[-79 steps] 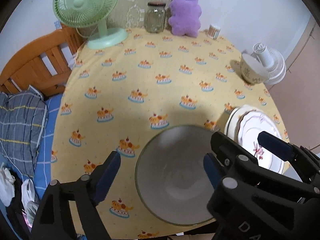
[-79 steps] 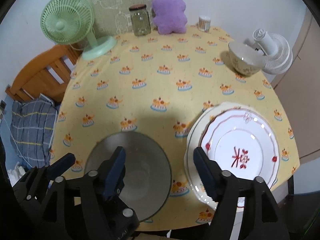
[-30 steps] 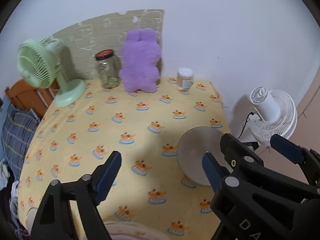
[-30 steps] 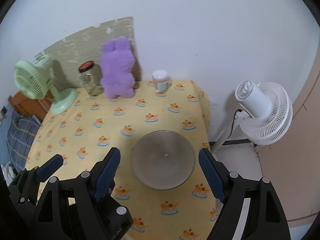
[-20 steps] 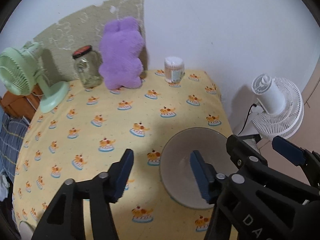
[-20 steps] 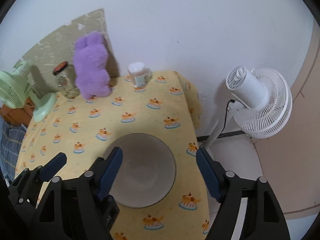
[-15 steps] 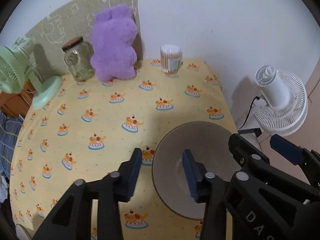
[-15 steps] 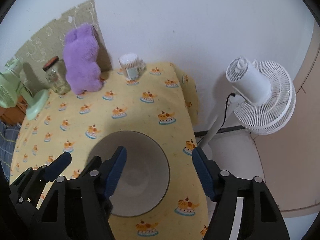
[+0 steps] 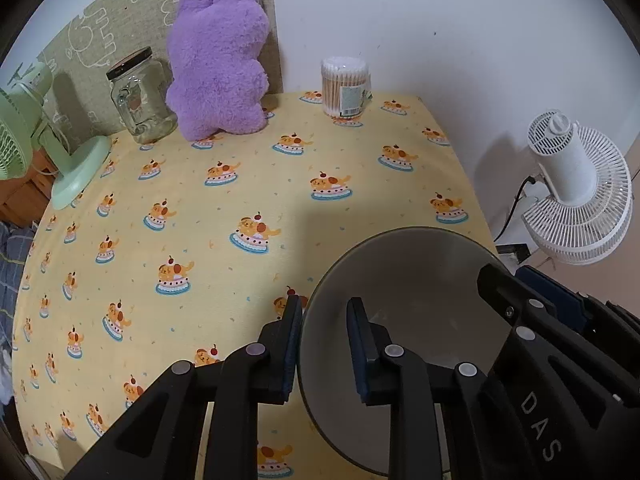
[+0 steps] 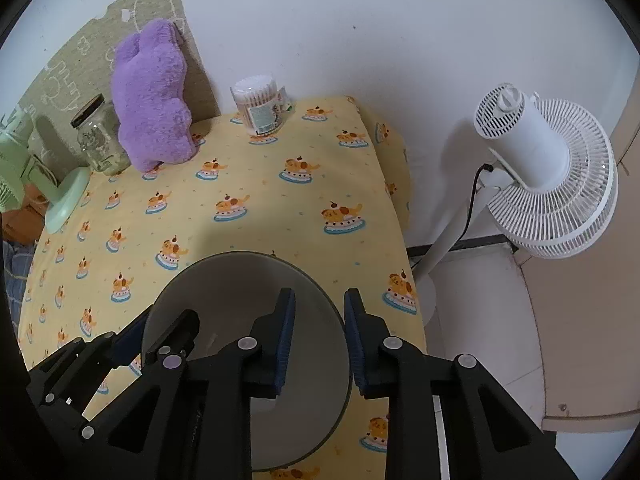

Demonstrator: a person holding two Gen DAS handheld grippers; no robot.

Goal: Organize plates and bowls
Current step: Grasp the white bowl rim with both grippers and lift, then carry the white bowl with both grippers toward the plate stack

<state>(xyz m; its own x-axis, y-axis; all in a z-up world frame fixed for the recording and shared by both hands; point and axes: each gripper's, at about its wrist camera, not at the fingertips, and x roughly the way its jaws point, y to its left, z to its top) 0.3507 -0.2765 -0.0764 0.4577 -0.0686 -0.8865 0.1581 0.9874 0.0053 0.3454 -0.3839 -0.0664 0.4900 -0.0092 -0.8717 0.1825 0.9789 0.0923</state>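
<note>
Bowl [image 9: 420, 300]: grey, plain, unmarked; stood on the yellow tablecloth [image 9: 240, 184] near the table's right-hand edge, close to the cameras

Left gripper [image 9: 322, 344]: jaws had just been closing; its dark blue pads straddled the bowl's left rim, one outside, one inside, drawn up to the wall. Pinching the bowl

Right gripper [image 10: 316, 332]: jaws had just been closing; pads sat astride the bowl's right rim, pinching it. In the left wrist view, white letters "DAS" read on its black body, the rest cut off by the frame

Tablecloth: repeated print of a dog lying on a cake topped with a cherry; no writing

Cotton-swab tub [image 9: 346, 86]: clear, upright at the back edge by the wall; green label, text too small to read

Purple plush [image 9: 218, 56]: leaned against a green mat with white outline drawings

Glass jar [image 9: 140, 96]: dark lid, handle, just left of the plush

Green fan [image 9: 36, 132]: far left, on the cloth

White fan [image 10: 548, 176]: off the table at the right, cord plugged in
</note>
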